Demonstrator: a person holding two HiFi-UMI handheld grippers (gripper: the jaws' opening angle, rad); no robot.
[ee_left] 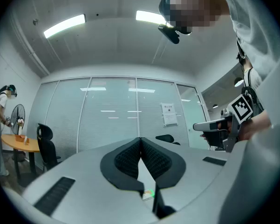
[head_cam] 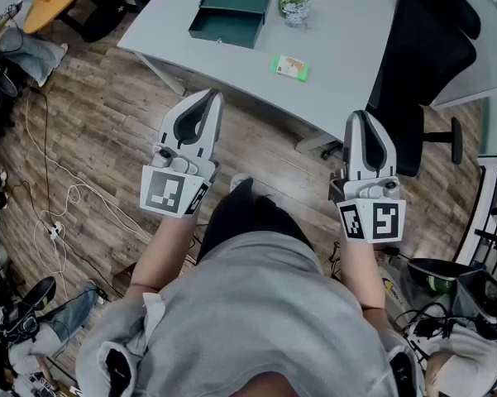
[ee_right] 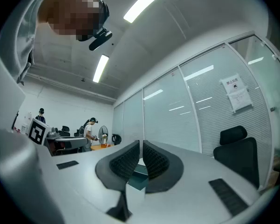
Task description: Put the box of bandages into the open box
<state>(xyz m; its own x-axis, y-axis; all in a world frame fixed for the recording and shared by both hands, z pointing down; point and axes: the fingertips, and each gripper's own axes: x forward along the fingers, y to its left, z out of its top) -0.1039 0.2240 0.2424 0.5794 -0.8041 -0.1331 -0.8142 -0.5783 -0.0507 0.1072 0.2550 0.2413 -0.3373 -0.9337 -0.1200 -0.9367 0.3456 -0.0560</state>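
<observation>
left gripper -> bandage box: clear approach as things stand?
Probably yes. The left gripper hangs over the floor, short of the table; the bandage box lies alone near the edge, nothing between them. Its jaws are shut, so they must open first.
</observation>
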